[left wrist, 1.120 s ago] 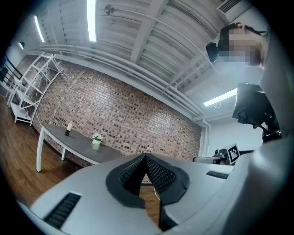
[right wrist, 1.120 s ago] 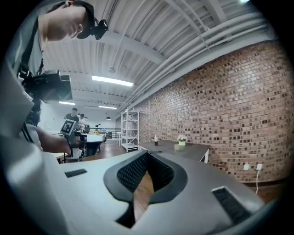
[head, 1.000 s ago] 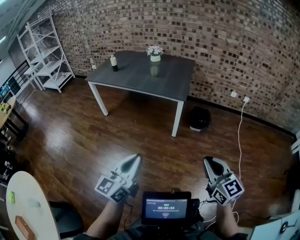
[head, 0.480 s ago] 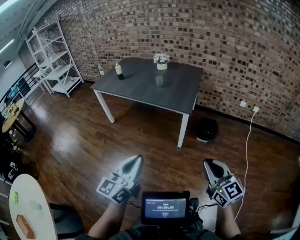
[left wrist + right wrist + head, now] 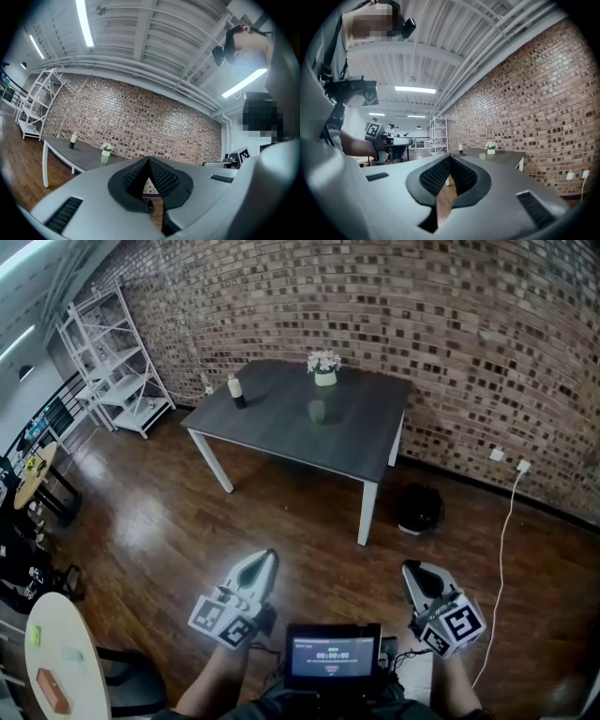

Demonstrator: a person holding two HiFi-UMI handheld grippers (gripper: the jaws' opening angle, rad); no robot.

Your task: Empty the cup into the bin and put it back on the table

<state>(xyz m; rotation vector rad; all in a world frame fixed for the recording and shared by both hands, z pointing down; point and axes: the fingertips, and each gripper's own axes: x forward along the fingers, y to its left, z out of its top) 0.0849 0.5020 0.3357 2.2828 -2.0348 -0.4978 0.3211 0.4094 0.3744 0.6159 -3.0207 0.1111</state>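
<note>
While both tools are held low over the brown wooden floor (image 5: 187, 521), the left gripper (image 5: 267, 557) and the right gripper (image 5: 412, 570) are each clenched with nothing in them. In the left gripper view the black ribbed pads (image 5: 161, 177) meet at their tips, and the right gripper view shows its pads (image 5: 461, 176) meeting in the same way. Both grippers point toward the dark grey rectangular table (image 5: 281, 427) with white legs, which stands well apart from them against the red brick wall (image 5: 422, 324).

On that tabletop the pale green translucent cup (image 5: 318, 411) stands upright near the middle. Just behind it, closer to the wall, is a small white pot of white flowers (image 5: 324, 367). A little bottle with a pale top and a dark base (image 5: 235, 390) stands upright near the table's left end. What the cup contains cannot be told.

A low black round bin (image 5: 419, 508) sits on the floor at the foot of the wall, just to the right of the table's near right leg. Further right, a white cable (image 5: 506, 540) runs down from a wall socket. A white metal shelf rack (image 5: 112, 362) stands at the left. Between the person's forearms, a small dark screen (image 5: 332, 654) glows, and a pale round tabletop (image 5: 47, 652) shows at the lower left corner.
</note>
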